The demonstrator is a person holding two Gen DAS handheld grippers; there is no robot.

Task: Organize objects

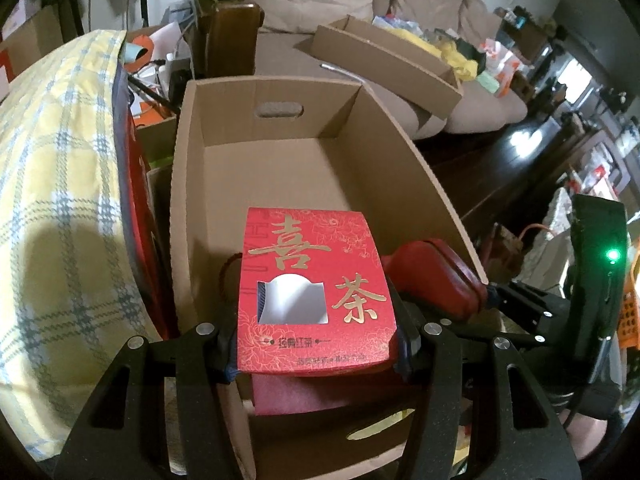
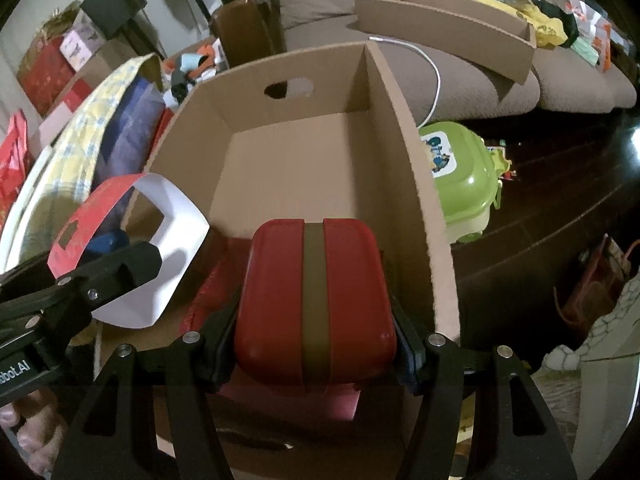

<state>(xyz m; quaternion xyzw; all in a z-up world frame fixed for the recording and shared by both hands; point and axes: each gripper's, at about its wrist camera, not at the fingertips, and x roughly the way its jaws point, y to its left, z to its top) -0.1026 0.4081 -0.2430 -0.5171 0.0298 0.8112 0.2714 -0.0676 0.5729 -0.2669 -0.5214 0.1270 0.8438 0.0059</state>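
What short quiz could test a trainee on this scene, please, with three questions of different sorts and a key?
1. True or false: the left gripper holds the red paper sleeve with gold characters.
2. What does the right gripper hold? A) a green plastic case B) a red case with an olive band C) a white cable
3. Fill in: both held things are over the near end of the ____.

Key
1. True.
2. B, the red case.
3. Cardboard box; its far part is bare, with a handle hole in the end wall.
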